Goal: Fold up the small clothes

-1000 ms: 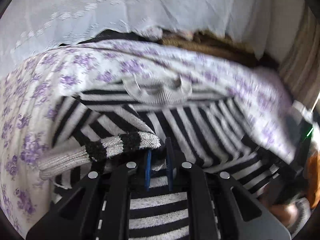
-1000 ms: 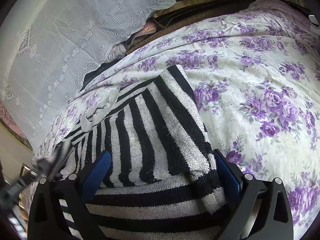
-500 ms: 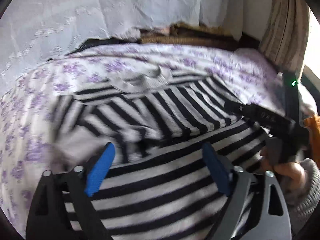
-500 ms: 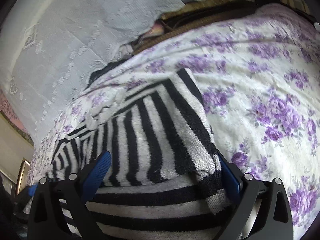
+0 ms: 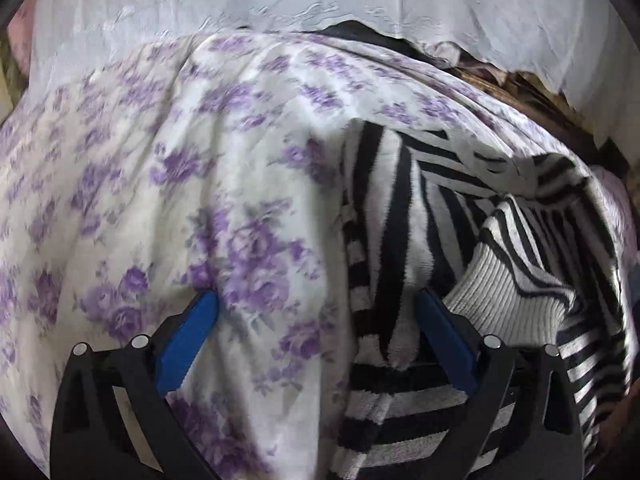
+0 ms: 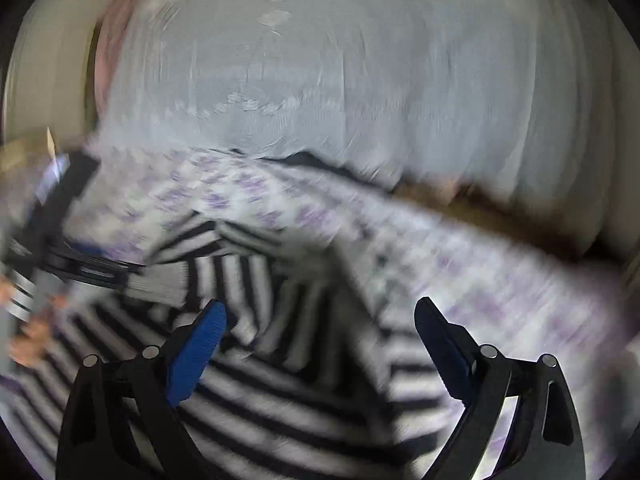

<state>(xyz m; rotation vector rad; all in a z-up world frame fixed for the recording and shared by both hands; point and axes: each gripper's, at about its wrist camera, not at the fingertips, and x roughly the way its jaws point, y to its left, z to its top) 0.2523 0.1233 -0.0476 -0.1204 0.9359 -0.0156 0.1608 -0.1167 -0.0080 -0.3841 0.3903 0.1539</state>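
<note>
Left wrist view: nearest, the left tongs (image 5: 316,340) are opening, wide apart and gripping nothing, straddling the left edge of a black-and-white striped sweater (image 5: 404,248) on a purple-flowered bedspread (image 5: 168,184). 1 ribbed cuff (image 5: 508,292) lies folded across its body. Right wrist view, blurred: the right tongs (image 6: 320,340) gape empty above the stripes. Folding looks partly done; the body probably awaits folding.

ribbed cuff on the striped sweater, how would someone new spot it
On the bed's purple-flowered sheet lies a black-and-white striped sweater. Its sleeve is folded across the body, ending in the ribbed cuff: plain grey-white ridges, no black bands, unlike the knit around it.
</note>
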